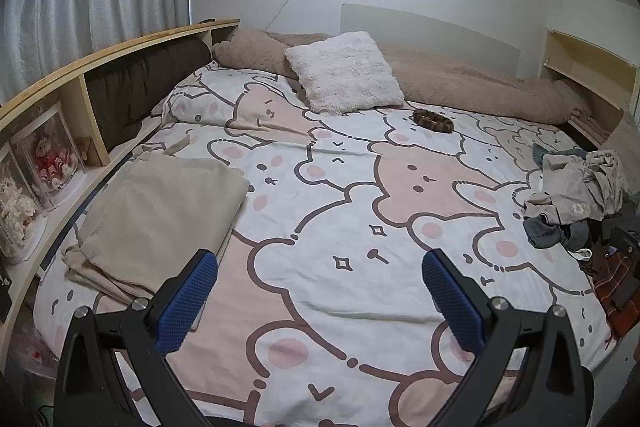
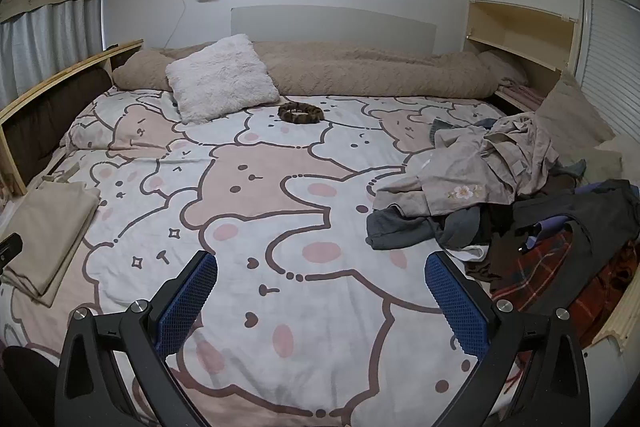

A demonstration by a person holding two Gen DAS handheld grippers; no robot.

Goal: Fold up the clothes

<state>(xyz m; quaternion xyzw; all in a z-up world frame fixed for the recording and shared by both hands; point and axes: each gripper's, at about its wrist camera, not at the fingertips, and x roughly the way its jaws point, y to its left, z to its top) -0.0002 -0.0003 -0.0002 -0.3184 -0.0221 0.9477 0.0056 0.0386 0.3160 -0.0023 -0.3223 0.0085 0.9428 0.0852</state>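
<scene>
A folded beige garment [image 1: 160, 211] lies on the left side of the bed [image 1: 340, 211], just beyond my left gripper [image 1: 320, 287], which is open with nothing between its blue pads. The same beige garment [image 2: 48, 227] shows at the left edge of the right wrist view. A loose heap of unfolded clothes [image 2: 500, 187], beige, grey, dark and red plaid, lies on the right side of the bed [image 2: 280, 227]. My right gripper [image 2: 320, 287] is open and empty above the bedspread, to the left of that heap. The heap of clothes [image 1: 576, 195] appears at the far right of the left wrist view.
A fluffy white pillow [image 1: 344, 73] and a long beige bolster [image 1: 480, 83] lie along the far wall. A small brown ring-shaped thing [image 1: 434, 121] rests on the bedspread. A wooden shelf [image 1: 88, 79] with boxed dolls [image 1: 48, 159] runs along the left. Another shelf [image 2: 520, 39] stands at right.
</scene>
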